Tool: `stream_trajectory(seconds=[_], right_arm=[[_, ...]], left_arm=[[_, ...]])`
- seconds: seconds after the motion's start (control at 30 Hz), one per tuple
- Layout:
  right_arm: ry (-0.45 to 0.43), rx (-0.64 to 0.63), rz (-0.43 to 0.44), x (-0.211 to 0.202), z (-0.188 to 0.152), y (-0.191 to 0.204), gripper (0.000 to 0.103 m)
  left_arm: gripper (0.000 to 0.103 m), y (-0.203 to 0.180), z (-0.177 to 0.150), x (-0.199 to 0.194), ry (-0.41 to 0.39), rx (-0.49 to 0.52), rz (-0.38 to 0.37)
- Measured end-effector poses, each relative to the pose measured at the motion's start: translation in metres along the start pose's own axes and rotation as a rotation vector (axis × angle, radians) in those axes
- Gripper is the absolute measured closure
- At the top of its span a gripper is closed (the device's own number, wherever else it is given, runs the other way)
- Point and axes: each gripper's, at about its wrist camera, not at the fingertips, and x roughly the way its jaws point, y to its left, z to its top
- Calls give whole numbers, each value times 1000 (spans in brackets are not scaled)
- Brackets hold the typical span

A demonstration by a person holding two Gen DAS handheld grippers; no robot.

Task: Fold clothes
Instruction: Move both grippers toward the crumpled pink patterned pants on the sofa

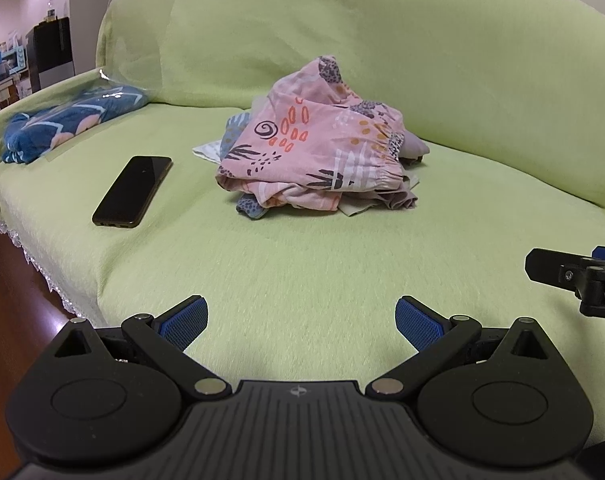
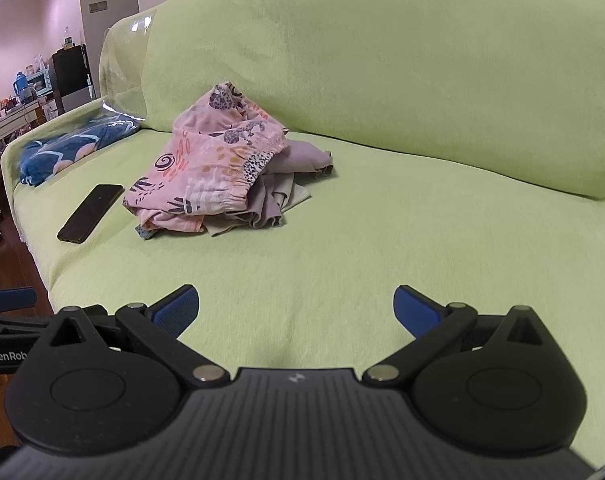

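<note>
A crumpled heap of clothes (image 1: 314,148) (image 2: 218,168) lies on the green sofa seat (image 1: 302,272) (image 2: 342,248). On top is a pink patterned garment with an elastic waistband, with grey and blue pieces under it. My left gripper (image 1: 301,320) hovers open over the seat's front part, well short of the heap, with nothing between its blue pads (image 1: 184,322). My right gripper (image 2: 296,312) is also open and holds nothing, likewise short of the heap. Each gripper shows at the edge of the other's view: the right gripper (image 1: 582,276), the left gripper (image 2: 10,300).
A black phone (image 1: 132,190) (image 2: 91,213) lies on the seat left of the heap. A blue patterned cloth in a clear bag (image 1: 70,120) (image 2: 74,148) rests on the left armrest. The sofa back (image 1: 382,40) rises behind. Wooden floor and kitchen furniture are at far left.
</note>
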Motion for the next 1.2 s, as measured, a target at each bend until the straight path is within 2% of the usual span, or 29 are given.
stream_trajectory(seconds=[0.7,1.2], right_arm=[[0,-19,2,20,12,4,0],[18,-54,-1,49,27,8,0]], left_arm=[[0,-1,12,18,-4,15,-1],[0,3,23,34,-16,41,13]])
